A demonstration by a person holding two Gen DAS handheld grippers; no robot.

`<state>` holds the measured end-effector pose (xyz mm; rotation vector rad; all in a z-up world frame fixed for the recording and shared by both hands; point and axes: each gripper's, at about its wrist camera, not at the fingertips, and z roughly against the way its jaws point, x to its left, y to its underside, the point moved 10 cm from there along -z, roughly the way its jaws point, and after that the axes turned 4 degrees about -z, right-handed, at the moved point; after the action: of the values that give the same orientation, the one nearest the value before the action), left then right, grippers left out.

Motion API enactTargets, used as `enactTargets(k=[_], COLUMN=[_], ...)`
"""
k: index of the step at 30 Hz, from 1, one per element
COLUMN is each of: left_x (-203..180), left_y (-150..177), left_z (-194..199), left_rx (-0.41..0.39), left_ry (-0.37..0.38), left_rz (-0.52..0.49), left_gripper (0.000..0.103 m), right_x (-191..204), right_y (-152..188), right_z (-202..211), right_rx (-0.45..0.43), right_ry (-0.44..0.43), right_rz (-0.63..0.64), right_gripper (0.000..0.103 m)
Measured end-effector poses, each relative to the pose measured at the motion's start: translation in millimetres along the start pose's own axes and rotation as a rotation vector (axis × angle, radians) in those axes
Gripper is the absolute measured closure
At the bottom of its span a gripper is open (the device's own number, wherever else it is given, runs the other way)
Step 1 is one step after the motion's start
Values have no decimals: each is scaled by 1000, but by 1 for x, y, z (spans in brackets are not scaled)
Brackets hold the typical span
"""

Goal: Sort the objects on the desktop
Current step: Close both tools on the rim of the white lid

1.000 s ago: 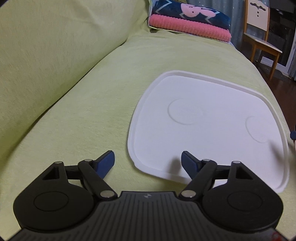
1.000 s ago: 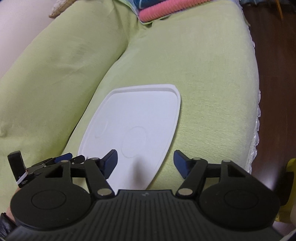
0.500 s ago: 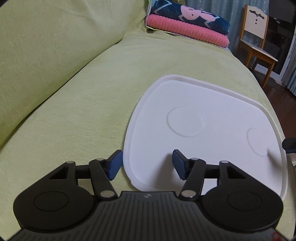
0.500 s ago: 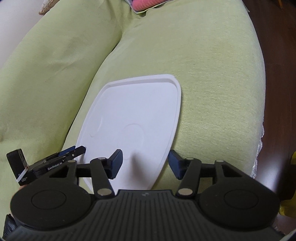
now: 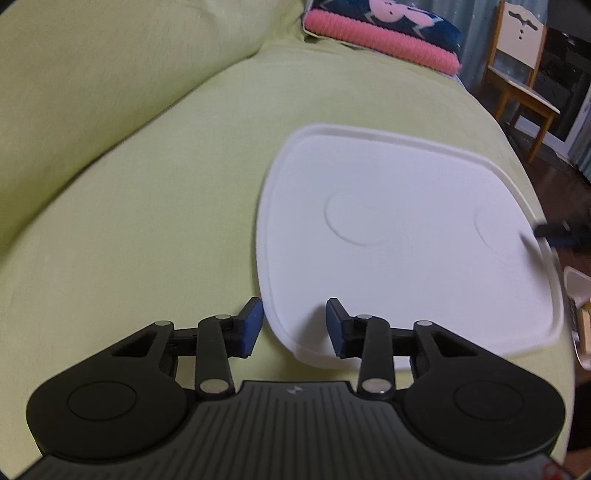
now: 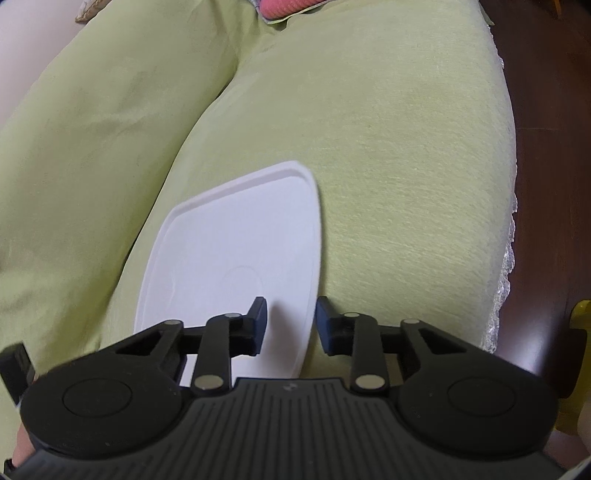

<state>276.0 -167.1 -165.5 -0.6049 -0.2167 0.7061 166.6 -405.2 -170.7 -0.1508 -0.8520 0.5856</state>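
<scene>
A white plastic tray (image 5: 406,258) with two round recesses lies flat on a light green sofa seat (image 5: 147,240). My left gripper (image 5: 294,328) is open, and its blue fingers straddle the tray's near left corner edge. In the right wrist view the tray (image 6: 229,251) shows from its other side. My right gripper (image 6: 290,325) is open too, with the tray's near right edge between its fingers. Nothing lies on the tray. The right gripper's tip (image 5: 561,234) shows blurred at the tray's right edge in the left wrist view.
A folded pink and dark blue blanket (image 5: 384,33) sits at the sofa's far end. A small wooden chair (image 5: 521,77) stands on the dark floor beyond. The sofa back (image 5: 92,74) rises on the left. The sofa's lace-trimmed front edge (image 6: 506,258) drops to dark wooden floor.
Both grippers have narrowed their openings and moved in over the tray's near edges. The left one shifted right toward the tray corner; the right one came lower and closer.
</scene>
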Motion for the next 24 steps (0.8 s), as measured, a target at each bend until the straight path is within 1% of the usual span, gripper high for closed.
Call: enactTargets(k=[4,9,15,19,23,24], left_x=[-9,-10,2,10,14,15], left_y=[32,45,35,22,17,16], left_z=[17,27,26,17,4,1], left_rx=[12,12,2,-11,-13,-13], left_ry=[22,44,58,85,110,119], left_rz=[22,61,101,132,155,160], left_gripper=[61,61,60,60,60,58], right_x=[-2,-1,0,0,-2,-2], right_y=[8,15,13,11,9,7], right_z=[3,6,1,-1,-3,-4], right_rx=[20,20,9,5,10,13], right_ry=[-3,9,9,1,-24,-33], right_rz=[11,55,84,95,65,56], right_gripper=[79,79,80,80,80,80])
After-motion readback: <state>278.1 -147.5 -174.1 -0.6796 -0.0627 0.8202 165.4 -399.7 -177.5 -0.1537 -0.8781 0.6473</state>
